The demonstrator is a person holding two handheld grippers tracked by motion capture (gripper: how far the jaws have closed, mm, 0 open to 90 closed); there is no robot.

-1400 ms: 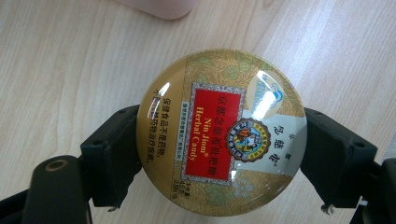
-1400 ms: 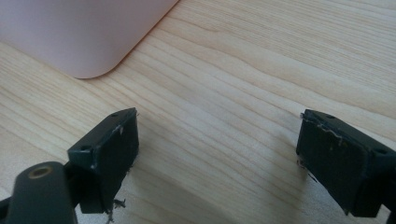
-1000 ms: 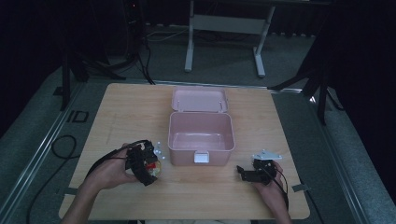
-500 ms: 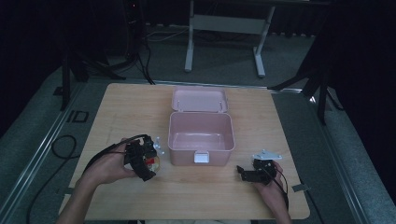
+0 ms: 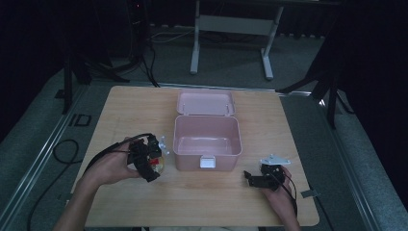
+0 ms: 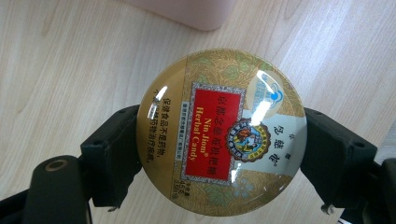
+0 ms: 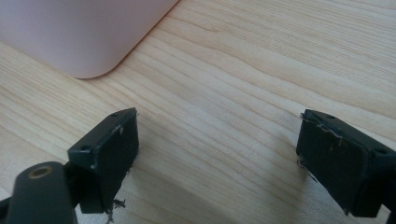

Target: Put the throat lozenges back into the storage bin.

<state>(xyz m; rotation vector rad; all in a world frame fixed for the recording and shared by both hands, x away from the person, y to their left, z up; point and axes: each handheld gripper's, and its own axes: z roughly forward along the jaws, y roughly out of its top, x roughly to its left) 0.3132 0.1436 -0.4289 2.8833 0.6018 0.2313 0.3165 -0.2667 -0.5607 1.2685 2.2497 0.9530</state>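
The left hand-held gripper held a round tin by its edges, one black pad pressed against each side, the lid facing the left gripper view. The lid was gold with a red label reading "Nin Jiom Herbal Candy". In the high view this gripper and the tin sat above the tabletop at its near left, just left of a pink box. The box stood near the middle of the tabletop, its lid swung back on the far side and a white latch on its near wall. The right hand-held gripper was open with nothing between its pads, low over bare wood. In the high view it lay at the near right, pointing left, near the box's near right corner.
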